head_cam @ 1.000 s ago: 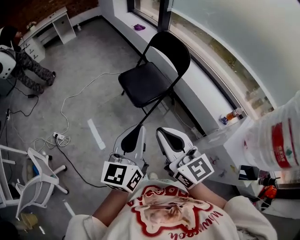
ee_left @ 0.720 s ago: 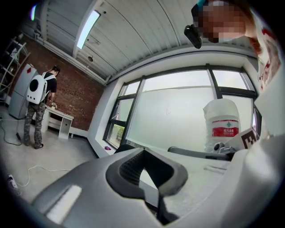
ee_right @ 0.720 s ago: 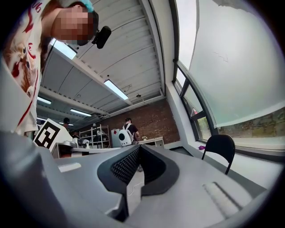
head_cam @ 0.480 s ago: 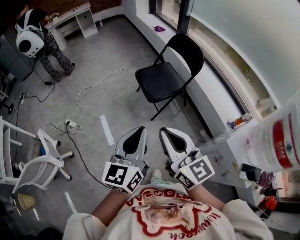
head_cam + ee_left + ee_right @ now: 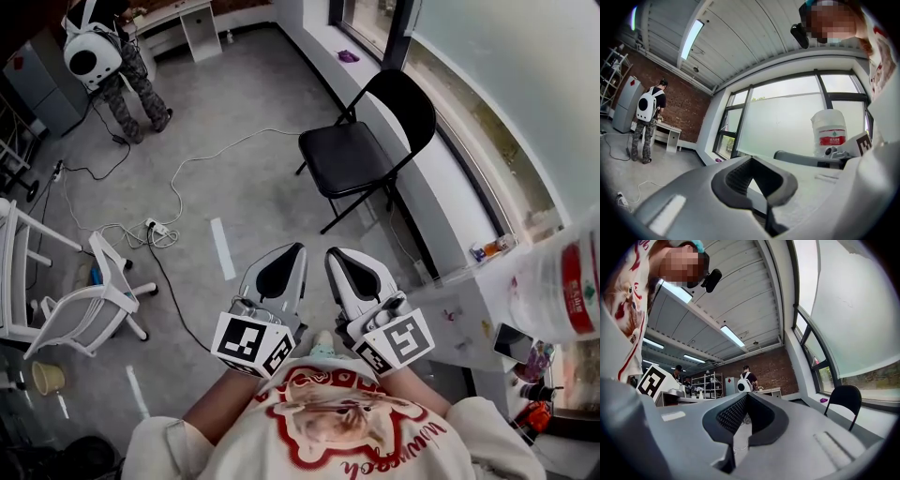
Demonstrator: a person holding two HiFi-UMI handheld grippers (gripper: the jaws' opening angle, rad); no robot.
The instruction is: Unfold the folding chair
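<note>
Pressing the fingers (image 5: 689, 197) of the left gripper (image 5: 751, 158) close together, with nothing between them. Doing the same with the fingers (image 5: 811, 437) of the right gripper (image 5: 746, 394): just a thin slit, nothing held. Holding both side by side, just above the shirt (image 5: 328, 422), tips pointing away from it, with a small gap from one to the other. Black-and-white marker cube (image 5: 249, 344) at the back end of each.

Well apart from the chair (image 5: 361, 157), not touching it. Standing open on its legs on the grey floor (image 5: 244, 141), black seat flat, round back up, just beside the low window ledge (image 5: 436, 202).

Off to the left: white chair (image 5: 89, 314), near a tangle of cable (image 5: 187, 164). In the far corner: person (image 5: 141, 84) with a white backpack (image 5: 84, 58), next to a white desk (image 5: 202, 23). Off to the right, near the right gripper: big water jug (image 5: 562, 281) with a red label.
</note>
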